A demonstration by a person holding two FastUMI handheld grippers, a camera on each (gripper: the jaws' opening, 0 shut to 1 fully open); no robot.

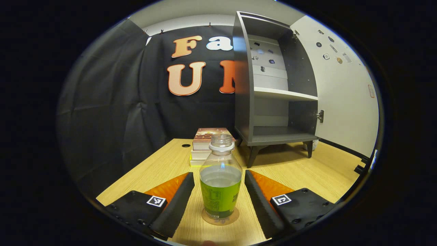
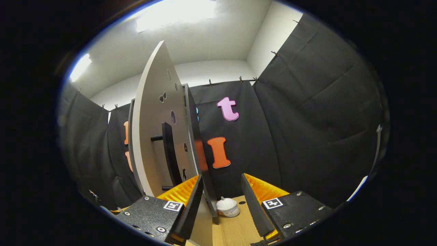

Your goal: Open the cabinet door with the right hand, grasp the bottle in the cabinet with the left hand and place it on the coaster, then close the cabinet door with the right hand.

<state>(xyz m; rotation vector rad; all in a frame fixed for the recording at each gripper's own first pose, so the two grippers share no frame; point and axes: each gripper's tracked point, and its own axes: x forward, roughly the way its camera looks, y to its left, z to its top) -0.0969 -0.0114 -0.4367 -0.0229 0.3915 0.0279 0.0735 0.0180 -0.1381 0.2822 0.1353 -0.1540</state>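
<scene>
1. The cabinet (image 1: 276, 85) stands ahead and to the right of the left claw (image 1: 219, 191), its door (image 2: 153, 136) swung open and its shelves bare.
2. The bottle (image 1: 220, 181) stands upright on the coaster (image 1: 220, 218), between the left claw's wide-spread fingers, which appear clear of it, so placing looks done.
3. The right claw (image 2: 221, 201), wide and empty, sits near the door's edge; the handle (image 2: 169, 153) lies up-left. Closing remains.

Black jaws, orange ribbing, square markers
</scene>
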